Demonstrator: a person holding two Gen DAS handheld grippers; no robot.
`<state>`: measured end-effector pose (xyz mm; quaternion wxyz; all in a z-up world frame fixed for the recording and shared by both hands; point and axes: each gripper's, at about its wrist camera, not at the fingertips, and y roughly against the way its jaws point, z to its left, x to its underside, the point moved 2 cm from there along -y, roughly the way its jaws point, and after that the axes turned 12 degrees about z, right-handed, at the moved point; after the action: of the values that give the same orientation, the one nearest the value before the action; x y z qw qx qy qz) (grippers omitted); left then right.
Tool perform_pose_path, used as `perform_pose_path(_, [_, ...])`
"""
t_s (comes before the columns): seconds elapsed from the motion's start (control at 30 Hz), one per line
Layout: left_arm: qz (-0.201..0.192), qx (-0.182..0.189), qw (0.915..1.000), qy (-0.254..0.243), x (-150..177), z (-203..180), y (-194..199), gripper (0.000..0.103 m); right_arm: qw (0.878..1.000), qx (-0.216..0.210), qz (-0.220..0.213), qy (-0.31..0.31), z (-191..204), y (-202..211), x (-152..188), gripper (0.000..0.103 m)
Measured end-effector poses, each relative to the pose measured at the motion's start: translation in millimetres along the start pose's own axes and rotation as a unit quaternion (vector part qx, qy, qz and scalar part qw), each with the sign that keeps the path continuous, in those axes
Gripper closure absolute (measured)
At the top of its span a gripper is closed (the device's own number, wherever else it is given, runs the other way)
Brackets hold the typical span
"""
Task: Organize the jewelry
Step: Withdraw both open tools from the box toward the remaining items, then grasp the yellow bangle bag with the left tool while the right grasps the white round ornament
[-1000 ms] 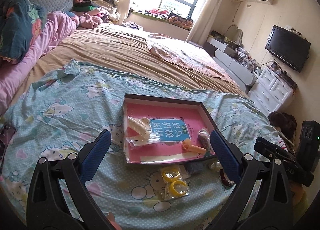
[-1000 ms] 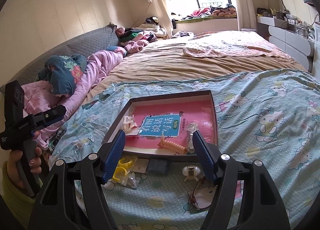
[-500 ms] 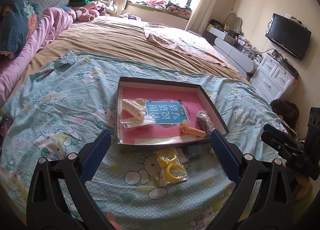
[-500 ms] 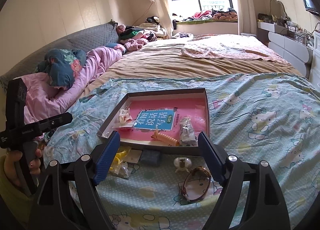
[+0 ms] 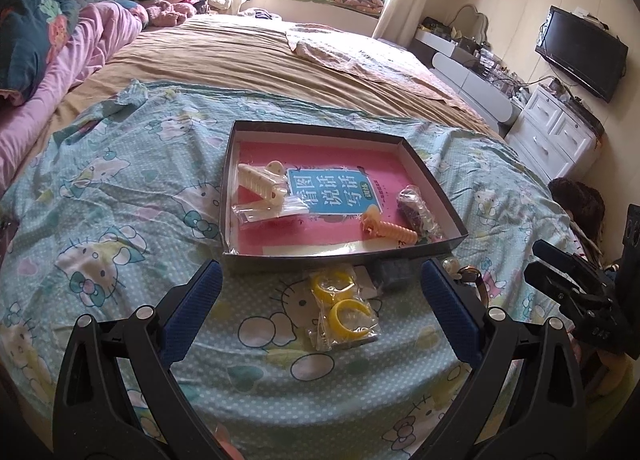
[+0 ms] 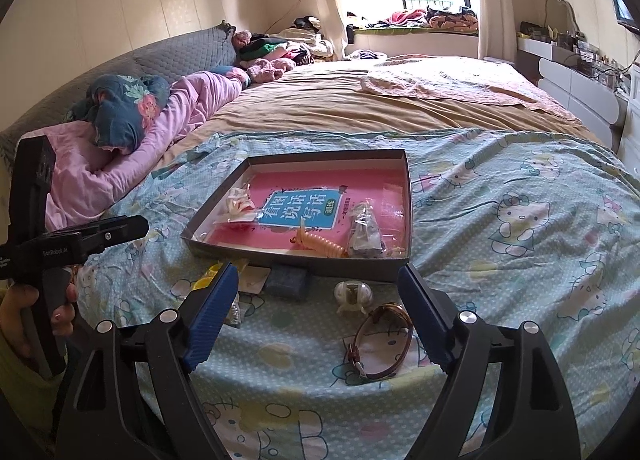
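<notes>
A shallow dark tray [image 5: 225, 196] with a pink book as its floor lies on the Hello Kitty sheet. It holds a cream hair clip [image 5: 259, 181], an orange hair clip [image 5: 390, 231] and a bag of dark beads [image 5: 415, 207]. In front of it lie a bag of yellow rings [image 5: 342, 310], a small dark blue box [image 6: 288, 280], a clear little clip [image 6: 352, 294] and a brown bracelet [image 6: 380, 344]. My left gripper [image 5: 320, 267] hovers open over the yellow rings. My right gripper [image 6: 317, 267] hovers open, the bracelet just inside its right finger [image 6: 424, 316]. Neither holds anything.
The bed's front edge runs just below both grippers. A hand [image 6: 24, 312] holds the left gripper's handle at the left. Pink and dark bedding [image 6: 132, 112] is heaped along the left; a white dresser [image 5: 560, 136] and a wall TV [image 5: 580, 52] stand at the right.
Both grippers have sunk and come closer to the bed, so the tray and loose items look larger. The right gripper's jaws have spread wider. Nothing was picked up.
</notes>
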<state>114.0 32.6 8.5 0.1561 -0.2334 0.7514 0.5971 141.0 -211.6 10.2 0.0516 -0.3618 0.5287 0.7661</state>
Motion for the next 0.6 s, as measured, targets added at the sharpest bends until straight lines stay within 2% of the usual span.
perform_pose_path(0.23, [0.036, -0.01, 0.9992, -0.012, 9.0, -7.9, -27.5, 0.01, 1.0, 0.014, 0.021, 0.007, -6.5, -14.5, 9.5, 0.022])
perform_pose_path(0.6, [0.071, -0.017, 0.9967, -0.034, 23.4, -19.2, -62.4, 0.01, 0.998, 0.021, 0.055, 0.025, -9.5, -41.5, 15.7, 0.022])
